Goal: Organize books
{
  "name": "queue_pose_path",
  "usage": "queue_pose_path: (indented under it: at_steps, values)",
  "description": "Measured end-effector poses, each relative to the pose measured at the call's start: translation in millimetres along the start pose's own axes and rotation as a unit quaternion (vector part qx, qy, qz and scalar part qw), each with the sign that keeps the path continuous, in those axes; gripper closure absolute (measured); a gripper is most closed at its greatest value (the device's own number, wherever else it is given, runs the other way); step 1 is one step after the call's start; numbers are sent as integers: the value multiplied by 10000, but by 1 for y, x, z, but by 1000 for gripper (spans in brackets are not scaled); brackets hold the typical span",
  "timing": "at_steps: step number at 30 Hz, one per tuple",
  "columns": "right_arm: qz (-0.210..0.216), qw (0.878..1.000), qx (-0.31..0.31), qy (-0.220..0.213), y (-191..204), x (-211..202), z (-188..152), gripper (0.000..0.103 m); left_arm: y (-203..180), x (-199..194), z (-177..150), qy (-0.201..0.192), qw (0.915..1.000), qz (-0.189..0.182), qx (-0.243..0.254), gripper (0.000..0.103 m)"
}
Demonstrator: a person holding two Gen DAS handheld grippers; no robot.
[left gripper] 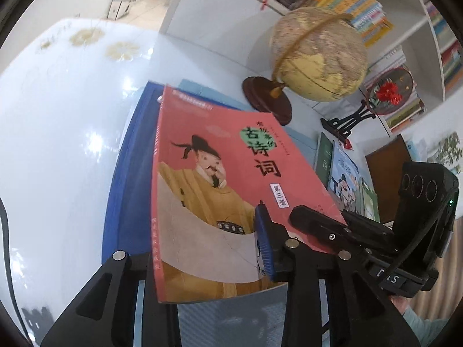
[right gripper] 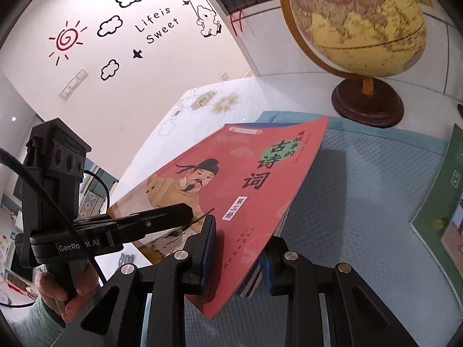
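A red poetry book [left gripper: 220, 190] with a robed man on its cover is held tilted above the light blue mat [right gripper: 361, 190]. My left gripper [left gripper: 208, 257] is shut on its near edge, one finger on the cover, the other under it. My right gripper [right gripper: 240, 248] is shut on the book [right gripper: 231, 196] from the other side. Each gripper shows in the other's view: the right gripper [left gripper: 318, 222] at right, the left gripper [right gripper: 162, 219] at left. Several other books [left gripper: 344, 179] lie at the mat's right end.
A globe [left gripper: 318, 55] on a dark wooden base [right gripper: 367, 107] stands at the mat's far side. A round red flower ornament [left gripper: 389, 92] on a black stand sits beside it. Bookshelves [left gripper: 439, 31] rise behind. The white glossy table [left gripper: 58, 133] extends left.
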State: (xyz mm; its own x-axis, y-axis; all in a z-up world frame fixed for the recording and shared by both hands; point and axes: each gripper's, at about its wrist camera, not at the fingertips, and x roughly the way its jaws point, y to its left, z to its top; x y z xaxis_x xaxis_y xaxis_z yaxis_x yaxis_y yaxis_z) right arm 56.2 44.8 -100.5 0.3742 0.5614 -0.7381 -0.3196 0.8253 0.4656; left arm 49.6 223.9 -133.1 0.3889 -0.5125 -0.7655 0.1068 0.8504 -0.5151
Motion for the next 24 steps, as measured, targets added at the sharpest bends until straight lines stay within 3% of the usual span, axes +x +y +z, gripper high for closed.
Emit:
queue_pose_path:
  at_steps: [13, 16, 19, 24]
  values:
    - [52, 9984, 66, 566, 0, 46, -14, 77, 40, 11, -11, 295, 9984, 277, -391, 68]
    - [102, 9979, 160, 615, -6, 50, -13, 77, 46, 4, -10, 344, 9964, 571, -529, 67]
    - [59, 9980, 187, 598, -10, 48, -13, 76, 52, -5, -13, 292, 9908, 1250, -439, 67]
    - [22, 9980, 197, 601, -9, 46, -16, 76, 55, -13, -16, 156, 9890, 1374, -532, 67]
